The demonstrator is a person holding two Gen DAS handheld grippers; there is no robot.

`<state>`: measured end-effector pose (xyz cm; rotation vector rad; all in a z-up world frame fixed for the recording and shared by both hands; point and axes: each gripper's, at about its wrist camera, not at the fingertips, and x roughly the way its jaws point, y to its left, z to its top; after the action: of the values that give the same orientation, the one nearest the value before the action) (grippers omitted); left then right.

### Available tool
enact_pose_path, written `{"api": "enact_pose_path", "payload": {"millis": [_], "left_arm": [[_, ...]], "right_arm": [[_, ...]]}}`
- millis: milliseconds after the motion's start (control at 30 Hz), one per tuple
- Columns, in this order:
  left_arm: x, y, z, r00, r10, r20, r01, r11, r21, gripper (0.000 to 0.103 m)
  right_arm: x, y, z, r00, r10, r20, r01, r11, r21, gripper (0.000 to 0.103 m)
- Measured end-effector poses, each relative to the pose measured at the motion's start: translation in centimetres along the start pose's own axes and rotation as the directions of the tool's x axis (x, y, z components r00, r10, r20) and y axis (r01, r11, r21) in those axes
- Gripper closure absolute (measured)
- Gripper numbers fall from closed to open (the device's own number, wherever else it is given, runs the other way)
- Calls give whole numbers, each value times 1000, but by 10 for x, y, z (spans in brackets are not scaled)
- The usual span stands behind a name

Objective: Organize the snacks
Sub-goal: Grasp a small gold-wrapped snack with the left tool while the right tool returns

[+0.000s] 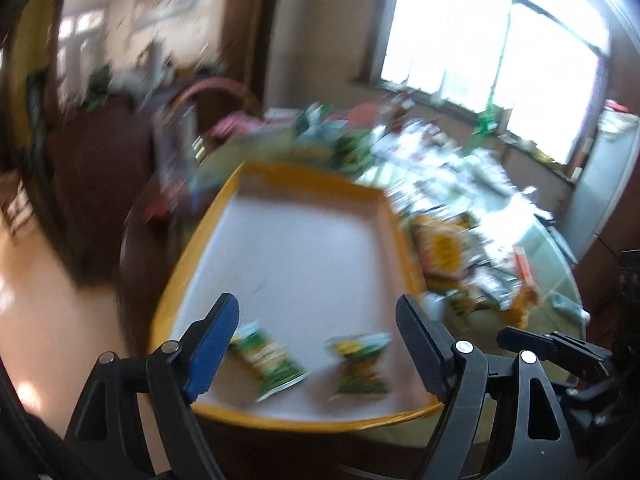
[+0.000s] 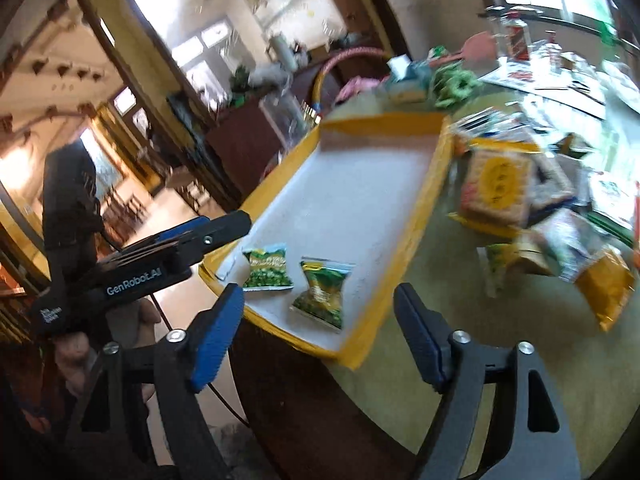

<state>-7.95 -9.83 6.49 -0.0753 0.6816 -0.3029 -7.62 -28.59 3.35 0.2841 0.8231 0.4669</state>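
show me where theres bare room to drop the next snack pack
Most of the yellow tray floor is bare, from the two green packs at its near end up to the far wall. Right of the tray, the snack pile crowds the table.

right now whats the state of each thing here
left gripper: open, holding nothing
right gripper: open, holding nothing
yellow tray: flat on the table, mostly bare
two green snack packets: sealed, lying in the tray's near end
snack pile: loose on the table beside the tray
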Motion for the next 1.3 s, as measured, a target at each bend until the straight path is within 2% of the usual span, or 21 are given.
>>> {"api": "enact_pose_path", "payload": {"millis": [67, 133, 167, 233, 333, 400, 500, 567, 633, 700, 767, 800, 833, 867, 967, 1000, 1033, 1100, 1167, 1200, 1300], "left_arm": [[-4, -15, 0, 999, -32, 33, 32, 999, 12, 21], [6, -34, 3, 992, -124, -23, 125, 991, 46, 21], [12, -41, 4, 985, -159, -62, 162, 985, 55, 21], [26, -61, 6, 959, -241, -147, 254, 964, 75, 21], [46, -91, 8, 932, -301, -202, 331, 934, 134, 21], [69, -115, 7, 919, -281, -275, 342, 917, 207, 21], [104, -143, 2, 909, -209, -360, 325, 896, 301, 21], [118, -155, -3, 899, -195, -391, 340, 875, 345, 22], [130, -164, -4, 900, -139, -413, 310, 870, 383, 22], [141, -171, -6, 895, -115, -432, 313, 851, 422, 24], [152, -177, -8, 888, -83, -452, 308, 837, 453, 39], [157, -178, -8, 883, -69, -465, 306, 835, 458, 45], [159, -178, -9, 877, -65, -476, 307, 838, 451, 57], [160, -177, -10, 871, -76, -486, 317, 842, 437, 59], [161, -178, -14, 874, -51, -482, 307, 828, 469, 59], [161, -178, -15, 877, -56, -478, 306, 831, 465, 62], [161, -177, -14, 878, -64, -474, 307, 836, 455, 76], [156, -175, -14, 868, -103, -486, 334, 845, 417, 79], [146, -174, -17, 867, -129, -481, 350, 846, 403, 84], [142, -173, -19, 867, -133, -480, 351, 846, 400, 84], [131, -167, -29, 852, -132, -507, 350, 863, 365, 84]], "right_arm": [[-19, -13, -5, 999, 12, 41, -12, 1000, 15, 21], [-36, -26, -11, 998, -14, 68, 14, 1000, 12, 21], [-44, -32, -14, 996, -57, 75, 56, 998, 13, 20], [-58, -50, -18, 988, -136, 68, 133, 990, 44, 20], [-69, -77, -25, 983, -178, 37, 173, 979, 110, 20], [-75, -92, -30, 972, -233, 26, 227, 963, 144, 20], [-84, -113, -32, 965, -261, 18, 252, 947, 201, 20], [-88, -122, -34, 965, -261, 15, 252, 943, 215, 20], [-90, -128, -36, 958, -285, 15, 275, 936, 222, 21], [-92, -132, -37, 958, -287, 16, 276, 933, 231, 21], [-94, -136, -38, 959, -281, 21, 268, 932, 244, 21], [-96, -137, -39, 960, -279, 20, 266, 933, 243, 21], [-96, -138, -40, 959, -282, 20, 269, 932, 243, 21], [-96, -139, -40, 959, -283, 19, 270, 931, 245, 21], [-96, -142, -41, 961, -276, 20, 263, 932, 250, 21], [-95, -141, -40, 961, -275, 19, 262, 932, 250, 21], [-95, -142, -40, 961, -275, 18, 262, 932, 249, 21], [-94, -140, -40, 962, -273, 17, 261, 933, 246, 21], [-93, -138, -41, 963, -268, 16, 256, 935, 245, 21], [-92, -137, -41, 964, -264, 14, 253, 937, 243, 21], [-88, -136, -40, 964, -265, 7, 256, 937, 237, 21]]}}
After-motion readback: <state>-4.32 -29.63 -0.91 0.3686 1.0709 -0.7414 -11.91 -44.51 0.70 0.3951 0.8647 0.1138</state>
